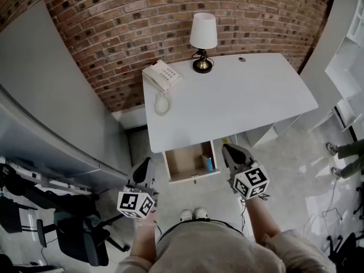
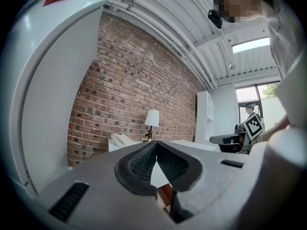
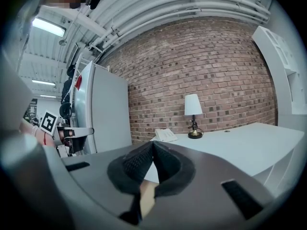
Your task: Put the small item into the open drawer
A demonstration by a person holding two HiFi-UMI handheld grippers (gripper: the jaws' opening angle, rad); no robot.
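Blue item (image 1: pixel 208 162), long axis front-to-back, in drawer (image 1: pixel 185 161)

An office is showing itself here: a white desk (image 1: pixel 239 95) is carrying a telephone (image 1: pixel 162 75) and a lamp (image 1: pixel 203 36), and a brick wall (image 1: pixel 114 27) is standing behind.

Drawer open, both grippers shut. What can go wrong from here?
1. The drawer juts out toward the person's shoes; a step forward may bump it.
2. The right gripper, shut and empty, hangs beside the drawer's right wall, near the blue item inside; a careless swing might knock either.
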